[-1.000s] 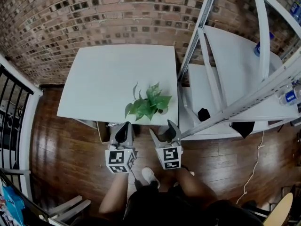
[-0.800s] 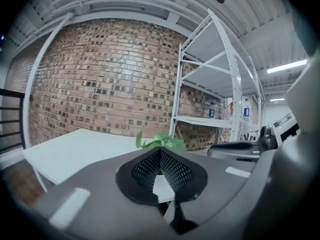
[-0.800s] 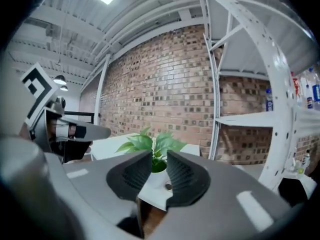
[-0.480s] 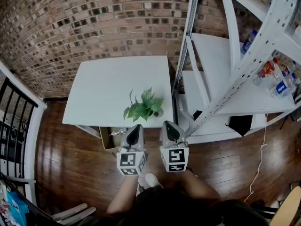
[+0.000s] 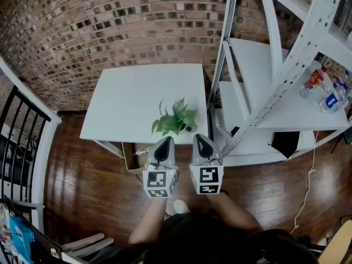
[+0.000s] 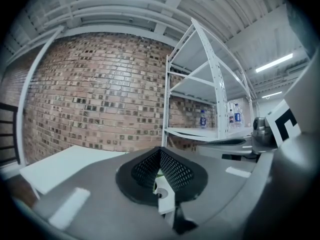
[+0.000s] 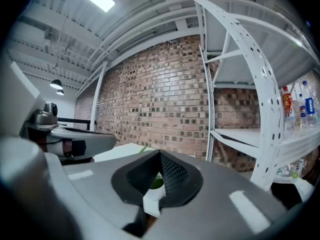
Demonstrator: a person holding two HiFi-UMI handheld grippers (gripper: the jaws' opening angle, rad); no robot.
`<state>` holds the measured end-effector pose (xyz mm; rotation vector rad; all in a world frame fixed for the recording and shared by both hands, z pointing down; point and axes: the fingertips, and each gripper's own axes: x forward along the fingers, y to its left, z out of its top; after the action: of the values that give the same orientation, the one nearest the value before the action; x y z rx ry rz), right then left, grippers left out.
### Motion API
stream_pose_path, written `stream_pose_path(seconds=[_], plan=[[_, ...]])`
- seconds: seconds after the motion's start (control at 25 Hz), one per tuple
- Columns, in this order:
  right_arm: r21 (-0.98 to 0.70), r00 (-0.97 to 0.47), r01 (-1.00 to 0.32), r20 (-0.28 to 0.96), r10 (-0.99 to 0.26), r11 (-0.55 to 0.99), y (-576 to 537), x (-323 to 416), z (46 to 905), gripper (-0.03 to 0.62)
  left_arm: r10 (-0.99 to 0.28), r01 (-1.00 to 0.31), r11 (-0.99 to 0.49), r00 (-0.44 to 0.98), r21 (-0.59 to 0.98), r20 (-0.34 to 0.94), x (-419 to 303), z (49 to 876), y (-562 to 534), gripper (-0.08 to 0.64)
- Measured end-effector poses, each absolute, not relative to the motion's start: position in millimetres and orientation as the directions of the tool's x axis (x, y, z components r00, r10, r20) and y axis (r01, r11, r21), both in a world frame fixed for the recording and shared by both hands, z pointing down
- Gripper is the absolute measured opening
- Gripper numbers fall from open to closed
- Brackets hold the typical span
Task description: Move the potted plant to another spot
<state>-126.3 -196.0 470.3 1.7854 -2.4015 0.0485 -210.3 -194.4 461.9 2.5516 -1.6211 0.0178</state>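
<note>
Green leaves mark the potted plant at the near right corner of a white table, seen from overhead, close to a metal shelf post. The left gripper and right gripper hang just short of it. The left gripper view shows its jaws clenched on nothing. The right gripper view shows the same, a leaf peeking beyond. Closed tips pushed forward would likely shove the pot rather than grasp it, tipping it off the nearby edge or crushing foliage.
</note>
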Motion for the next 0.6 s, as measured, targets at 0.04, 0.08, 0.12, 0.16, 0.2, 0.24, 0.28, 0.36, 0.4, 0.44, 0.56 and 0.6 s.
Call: stream_pose_path(seconds=[0.04, 0.08, 0.12, 0.16, 0.2, 0.24, 0.28, 0.36, 0.4, 0.44, 0.56, 0.6], plan=[[0.063, -0.283, -0.954, 0.135, -0.950, 0.293, -195.5, -127.4, 469.8, 0.002, -0.902, -0.903, -0.419, 0.426, 0.092, 0.073, -211.4, 461.9, -194.4, 0.017], [0.062, -0.285, -0.954, 0.132, -0.949, 0.295, -195.2, -128.5, 469.5, 0.002, -0.903, -0.905, -0.417, 0.423, 0.089, 0.074, -212.7, 462.2, -194.4, 0.017], [0.061, -0.286, -0.953, 0.131, -0.949, 0.296, -194.9, -129.2, 469.3, 0.002, -0.904, -0.906, -0.415, 0.421, 0.087, 0.074, -213.8, 462.6, -194.5, 0.017], [0.061, -0.287, -0.953, 0.130, -0.949, 0.297, -194.9, -129.6, 469.1, 0.002, -0.905, -0.907, -0.412, 0.419, 0.087, 0.074, -214.7, 463.0, -194.7, 0.017], [0.060, -0.289, -0.953, 0.129, -0.949, 0.298, -194.8, -129.8, 468.8, 0.002, -0.906, -0.907, -0.411, 0.417, 0.089, 0.075, -215.3, 463.5, -194.9, 0.017], [0.061, -0.290, -0.952, 0.128, -0.948, 0.299, -194.5, -129.9, 468.5, 0.002, -0.906, -0.907, -0.410, 0.417, 0.095, 0.076, -215.6, 463.7, -194.8, 0.017], [0.061, -0.291, -0.952, 0.128, -0.948, 0.300, -194.0, -129.8, 468.5, 0.002, -0.906, -0.907, -0.409, 0.417, 0.104, 0.076, -215.8, 463.6, -194.5, 0.017], [0.059, -0.293, -0.951, 0.127, -0.948, 0.302, -192.8, -128.9, 468.3, 0.002, -0.906, -0.906, -0.407, 0.417, 0.116, 0.073, -215.6, 461.7, -193.8, 0.017], [0.059, -0.294, -0.951, 0.124, -0.948, 0.302, -192.2, -128.5, 467.6, 0.002, -0.907, -0.906, -0.406, 0.416, 0.119, 0.071, -215.7, 460.2, -193.5, 0.017], [0.061, -0.295, -0.951, 0.121, -0.948, 0.304, -191.6, -128.4, 466.8, 0.002, -0.907, -0.906, -0.405, 0.415, 0.120, 0.068, -216.1, 458.4, -193.3, 0.017], [0.069, -0.299, -0.949, 0.112, -0.948, 0.307, -190.2, -128.9, 465.2, 0.002, -0.910, -0.908, -0.401, 0.410, 0.117, 0.064, -218.4, 454.2, -193.6, 0.017], [0.070, -0.299, -0.949, 0.111, -0.948, 0.308, -189.8, -128.6, 465.5, 0.002, -0.910, -0.909, -0.401, 0.410, 0.115, 0.064, -218.6, 454.0, -193.6, 0.017]])
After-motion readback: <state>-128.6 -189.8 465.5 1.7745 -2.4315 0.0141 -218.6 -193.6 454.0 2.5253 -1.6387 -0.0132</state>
